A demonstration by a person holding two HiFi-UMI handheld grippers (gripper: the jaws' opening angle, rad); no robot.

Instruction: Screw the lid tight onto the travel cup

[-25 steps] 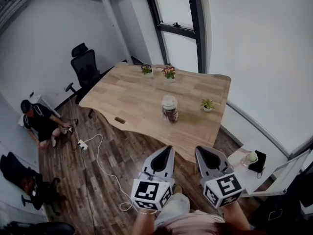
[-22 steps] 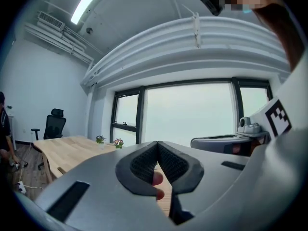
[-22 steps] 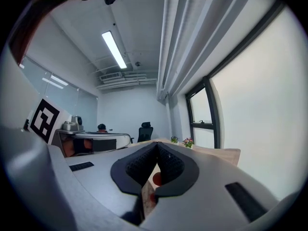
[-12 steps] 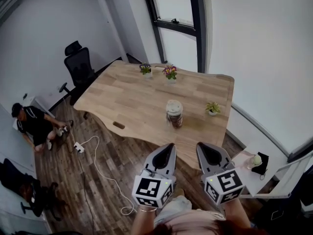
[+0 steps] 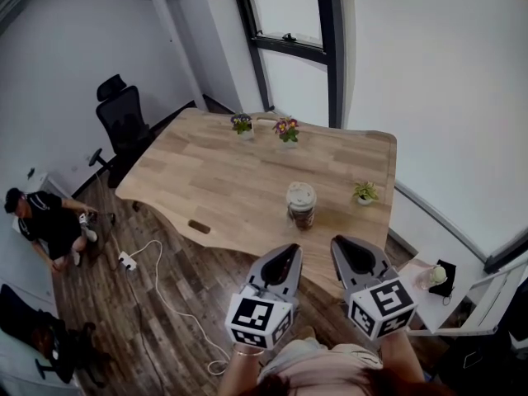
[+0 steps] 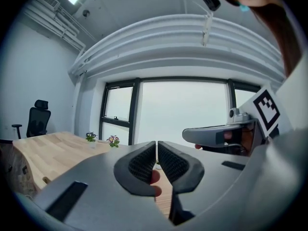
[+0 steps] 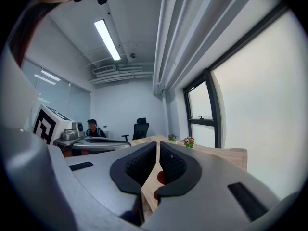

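Head view: the travel cup [image 5: 301, 205], its lid [image 5: 301, 194] on top and perhaps dark contents inside, stands on the desk [image 5: 206, 172] near the front edge, with bare wood to its left and a potted plant [image 5: 365, 191] near its right. Open floor [image 5: 206, 279] separates that edge from the left tool [image 5: 285, 254] and right tool [image 5: 346, 250]. Only the gripper views show both tools clenched, jaws together on nothing.

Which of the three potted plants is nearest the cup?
The flowerless green plant, just right of the cup; the two flowering ones stand at the table's far edge.
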